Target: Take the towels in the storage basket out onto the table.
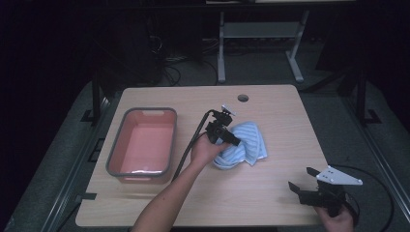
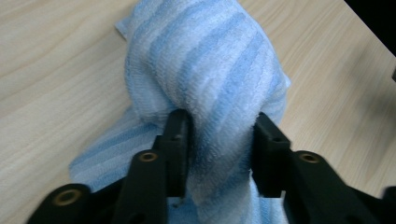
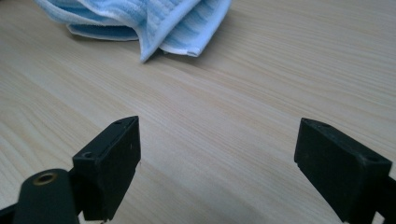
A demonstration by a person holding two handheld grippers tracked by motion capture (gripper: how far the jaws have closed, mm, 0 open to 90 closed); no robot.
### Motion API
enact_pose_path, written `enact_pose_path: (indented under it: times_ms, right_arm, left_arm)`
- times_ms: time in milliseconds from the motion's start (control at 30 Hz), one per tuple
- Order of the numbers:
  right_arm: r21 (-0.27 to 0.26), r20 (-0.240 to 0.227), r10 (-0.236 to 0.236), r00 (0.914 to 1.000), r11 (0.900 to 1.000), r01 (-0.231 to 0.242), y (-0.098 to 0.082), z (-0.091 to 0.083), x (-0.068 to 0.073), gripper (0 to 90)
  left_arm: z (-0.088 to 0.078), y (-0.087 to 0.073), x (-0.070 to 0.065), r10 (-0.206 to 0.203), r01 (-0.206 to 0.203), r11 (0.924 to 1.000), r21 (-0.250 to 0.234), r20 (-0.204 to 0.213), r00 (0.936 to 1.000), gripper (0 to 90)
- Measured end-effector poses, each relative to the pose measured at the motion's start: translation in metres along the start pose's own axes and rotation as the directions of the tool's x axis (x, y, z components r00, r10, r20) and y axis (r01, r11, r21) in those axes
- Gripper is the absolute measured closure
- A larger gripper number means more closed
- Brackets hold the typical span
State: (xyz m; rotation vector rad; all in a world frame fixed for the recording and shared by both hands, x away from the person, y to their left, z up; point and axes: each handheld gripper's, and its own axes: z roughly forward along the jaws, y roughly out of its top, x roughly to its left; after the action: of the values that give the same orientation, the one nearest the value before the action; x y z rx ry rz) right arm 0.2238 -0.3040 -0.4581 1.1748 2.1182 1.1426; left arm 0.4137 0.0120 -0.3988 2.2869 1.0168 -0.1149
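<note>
At the left of the wooden table [image 1: 270, 111] sits a pink tub [image 1: 143, 144] with a grey rim, its long side running away from the person; something pale lies along its near inner edge, though the high view is too dim to say what. Just right of the tub, near the middle of the table, the left hand [image 1: 205, 151] holds the left gripper [image 1: 231, 138], whose cable [image 1: 188, 147] trails back along the forearm. In the left gripper view its jaws are closed down on a bunched fold of the blue-and-white striped towel [image 2: 210, 65], the cloth squeezed between them and bulging above them, while a flatter part of the towel lies on the wood below. In the high view the towel [image 1: 249, 140] lies crumpled at the table's centre, well apart from the tub. Farther right, near the front right corner, the right hand [image 1: 336, 220] holds the right gripper [image 1: 302, 181] low over bare wood, its grey plate on top. In the right gripper view its jaws stand wide apart with nothing between them, and the towel's hemmed edge [image 3: 182, 28] lies ahead of them on the tabletop.
</note>
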Motion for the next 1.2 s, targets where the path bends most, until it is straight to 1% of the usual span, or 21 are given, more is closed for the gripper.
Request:
enact_pose_path:
  times_ms: [100, 133, 167, 233, 267, 300, 367, 500, 533, 600, 667, 733, 833, 867, 900, 967, 1000, 1033, 1100, 1133, 1200]
  right_arm:
    - [0.000, 0.000, 0.000, 1.0000, 1.000, 0.000, 0.000, 0.000, 0.000, 14.1]
    - [-0.001, -0.001, 0.001, 1.0000, 1.000, -0.001, 0.000, 0.000, 0.000, 14.1]
    - [0.001, 0.000, 0.002, 1.0000, 1.000, -0.002, 0.000, 0.000, 0.000, 14.1]
    - [0.002, -0.001, 0.001, 1.0000, 1.000, -0.001, 0.000, 0.000, 0.001, 14.1]
    - [0.003, -0.002, 0.005, 1.0000, 1.000, -0.005, 0.000, 0.000, 0.001, 14.1]
    - [0.003, -0.002, 0.005, 1.0000, 1.000, -0.005, 0.000, 0.000, 0.001, 14.1]
    - [0.002, -0.002, 0.006, 1.0000, 1.000, -0.006, 0.000, 0.000, 0.001, 14.1]
    - [0.003, -0.002, 0.002, 1.0000, 1.000, -0.002, 0.000, 0.001, 0.001, 14.1]
    - [0.003, -0.002, 0.002, 1.0000, 1.000, -0.002, 0.000, 0.001, 0.001, 14.1]
    - [0.004, -0.002, 0.004, 1.0000, 1.000, -0.004, 0.000, 0.001, 0.001, 14.1]
    - [0.008, -0.006, 0.005, 1.0000, 1.000, -0.005, 0.000, 0.002, 0.000, 14.1]
    - [0.006, -0.003, 0.002, 1.0000, 1.000, -0.002, 0.001, 0.001, 0.001, 14.1]
    - [0.007, -0.006, 0.001, 1.0000, 1.000, -0.001, 0.000, 0.002, 0.001, 14.1]
    - [0.010, -0.008, 0.002, 1.0000, 1.000, -0.002, 0.000, 0.002, 0.002, 14.1]
    - [0.010, -0.008, -0.001, 1.0000, 1.000, 0.001, 0.000, 0.003, 0.002, 14.1]
    - [0.011, -0.009, 0.000, 1.0000, 1.000, 0.000, 0.001, 0.003, 0.002, 14.1]
    - [0.008, -0.010, -0.003, 0.9999, 1.000, 0.003, 0.001, 0.003, 0.002, 14.1]
    - [0.004, -0.008, -0.008, 0.9999, 1.000, 0.008, 0.002, 0.003, 0.002, 14.1]
    - [0.011, -0.011, -0.002, 0.9999, 1.000, 0.002, 0.002, 0.004, 0.002, 14.1]
    - [0.011, -0.012, -0.003, 0.9999, 1.000, 0.003, 0.001, 0.005, 0.002, 14.1]
    - [0.016, -0.013, -0.005, 0.9999, 1.000, 0.005, 0.001, 0.007, 0.001, 14.1]
  left_arm:
    - [0.002, -0.002, 0.000, 0.006, -0.006, 1.0000, 0.007, 0.000, 1.0000, 56.5]
    - [0.002, -0.003, 0.000, 0.001, -0.001, 1.0000, 0.008, -0.003, 1.0000, 55.2]
    - [0.001, -0.003, 0.000, 0.002, -0.002, 1.0000, 0.008, 0.003, 1.0000, 52.9]
    - [0.001, -0.004, 0.001, -0.001, 0.001, 1.0000, 0.001, 0.014, 0.9999, 51.6]
    - [0.000, -0.004, 0.001, -0.004, 0.004, 1.0000, -0.007, 0.027, 0.9996, 48.0]
    - [0.000, -0.004, 0.001, -0.001, 0.002, 0.9999, -0.010, 0.033, 0.9995, 48.0]
    - [-0.002, -0.004, 0.000, 0.009, -0.009, 0.9999, -0.008, 0.022, 0.9997, 44.0]
    - [-0.006, -0.004, 0.002, 0.007, -0.006, 0.9998, -0.017, 0.019, 0.9998, 40.5]
    - [-0.006, -0.004, 0.002, 0.011, -0.011, 0.9998, -0.016, 0.017, 0.9998, 40.5]
    - [-0.007, -0.006, 0.002, 0.005, -0.005, 0.9998, -0.020, 0.017, 0.9998, 39.8]
    - [-0.008, -0.006, 0.001, 0.020, -0.020, 0.9997, -0.015, 0.002, 0.9998, 38.5]
    - [-0.010, -0.007, 0.000, 0.016, -0.015, 0.9995, -0.027, 0.006, 0.9999, 38.3]
    - [-0.014, -0.007, -0.002, 0.019, -0.019, 0.9989, -0.043, 0.001, 0.9998, 37.6]
    - [-0.016, -0.007, -0.003, 0.024, -0.024, 0.9988, -0.043, 0.002, 0.9997, 37.3]
    - [-0.018, -0.007, -0.005, 0.033, -0.033, 0.9984, -0.045, -0.010, 0.9994, 37.2]
    - [-0.019, -0.007, -0.006, 0.030, -0.031, 0.9983, -0.049, -0.016, 0.9994, 37.2]
    - [-0.020, -0.008, -0.005, 0.035, -0.036, 0.9981, -0.051, -0.016, 0.9993, 37.1]
    - [-0.021, -0.008, -0.006, 0.028, -0.029, 0.9980, -0.056, -0.013, 0.9995, 37.1]
    - [-0.024, -0.008, -0.006, 0.039, -0.040, 0.9978, -0.054, -0.017, 0.9991, 37.0]
    - [-0.024, -0.009, -0.007, 0.019, -0.020, 0.9971, -0.073, -0.011, 0.9998, 36.8]
    - [-0.026, -0.009, -0.006, 0.028, -0.029, 0.9969, -0.074, -0.015, 0.9995, 36.7]
